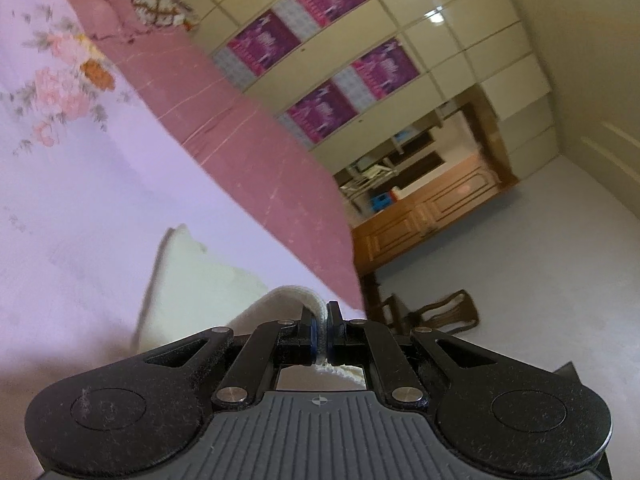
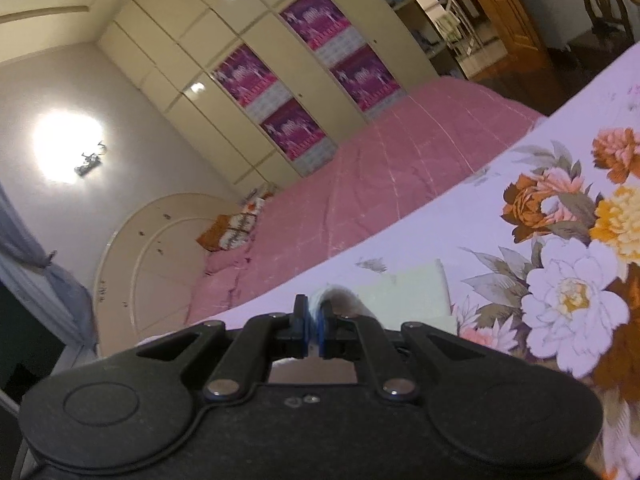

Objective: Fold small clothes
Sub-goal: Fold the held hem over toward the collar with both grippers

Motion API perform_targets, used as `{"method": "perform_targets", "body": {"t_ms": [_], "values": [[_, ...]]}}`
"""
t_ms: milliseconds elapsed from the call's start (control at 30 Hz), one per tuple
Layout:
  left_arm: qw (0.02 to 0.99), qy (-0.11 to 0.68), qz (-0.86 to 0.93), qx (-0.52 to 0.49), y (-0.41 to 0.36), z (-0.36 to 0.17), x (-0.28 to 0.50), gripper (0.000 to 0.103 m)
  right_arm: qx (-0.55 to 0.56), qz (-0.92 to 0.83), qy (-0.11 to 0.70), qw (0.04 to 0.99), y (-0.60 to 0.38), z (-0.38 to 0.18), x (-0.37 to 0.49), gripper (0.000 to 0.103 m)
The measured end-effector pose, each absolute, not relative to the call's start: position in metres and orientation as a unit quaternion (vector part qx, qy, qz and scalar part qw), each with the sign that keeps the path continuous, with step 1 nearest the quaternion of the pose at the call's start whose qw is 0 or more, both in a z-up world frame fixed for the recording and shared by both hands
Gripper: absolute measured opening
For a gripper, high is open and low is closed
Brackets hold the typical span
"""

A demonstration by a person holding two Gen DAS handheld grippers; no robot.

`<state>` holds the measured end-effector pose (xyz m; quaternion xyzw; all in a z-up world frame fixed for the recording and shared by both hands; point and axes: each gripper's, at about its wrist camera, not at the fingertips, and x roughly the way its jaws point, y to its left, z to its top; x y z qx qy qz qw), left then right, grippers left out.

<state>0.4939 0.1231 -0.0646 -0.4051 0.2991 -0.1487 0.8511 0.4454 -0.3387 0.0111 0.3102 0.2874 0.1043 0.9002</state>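
Left gripper (image 1: pixel 319 326) and right gripper (image 2: pixel 314 326) each pinch cream garment (image 1: pixel 200 276) edge above floral bedsheet (image 1: pixel 80 200); thin bite, uneven pull risks slip.

From my left wrist camera, the left gripper (image 1: pixel 319 326) sits at bottom centre of the frame, its jaws pinched on a ribbed edge of a cream garment (image 1: pixel 200 280). The rest of the cloth lies lower left of centre on a pale lilac floral sheet (image 1: pixel 80 160) filling the left side. A pink bedspread (image 1: pixel 248 140) runs diagonally through the middle, with pillows (image 1: pixel 152 4) at the upper left. Cream wardrobe doors carrying purple posters (image 1: pixel 320 60) fill the upper centre. A wooden cabinet (image 1: pixel 432 208) stands at centre right, and a dark wooden chair (image 1: pixel 436 314) just right of the gripper.
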Motion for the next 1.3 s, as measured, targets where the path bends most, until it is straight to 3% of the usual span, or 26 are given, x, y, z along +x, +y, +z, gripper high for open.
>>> {"method": "perform_targets", "body": {"t_ms": [400,667,867,967,1000,1067,1100,1133,1267,1300], "values": [[0.846,0.360,-0.127,-0.372,0.115,-0.138,0.595,0.004,0.332,0.064,0.343,0.876,-0.333,-0.073,0.540,0.005],[0.863,0.359,-0.136,-0.329,0.100,-0.151,0.621,0.005,0.333,0.049,0.360,0.870,-0.336,-0.107,0.568,0.005],[0.864,0.361,-0.143,-0.321,0.099,-0.154,0.627,0.005,0.345,0.048,0.336,0.875,-0.338,-0.111,0.567,0.025],[0.871,0.356,-0.149,-0.303,0.098,-0.149,0.624,0.005,0.343,0.042,0.315,0.884,-0.343,-0.106,0.562,0.044],[0.874,0.354,-0.150,-0.297,0.099,-0.148,0.623,0.009,0.340,0.040,0.309,0.887,-0.345,-0.104,0.560,0.048],[0.883,0.342,-0.145,-0.285,0.099,-0.144,0.620,0.041,0.338,0.042,0.306,0.889,-0.349,-0.104,0.561,0.048],[0.892,0.328,-0.136,-0.278,0.099,-0.139,0.616,0.071,0.335,0.043,0.307,0.890,-0.351,-0.104,0.562,0.045],[0.902,0.312,-0.127,-0.270,0.098,-0.135,0.612,0.082,0.327,0.044,0.309,0.892,-0.352,-0.104,0.562,0.044],[0.911,0.302,-0.131,-0.248,0.098,-0.126,0.610,0.082,0.297,0.052,0.320,0.898,-0.346,-0.103,0.563,0.040],[0.912,0.308,-0.132,-0.235,0.095,-0.125,0.612,0.077,0.286,0.053,0.323,0.901,-0.343,-0.103,0.563,0.039]]}}
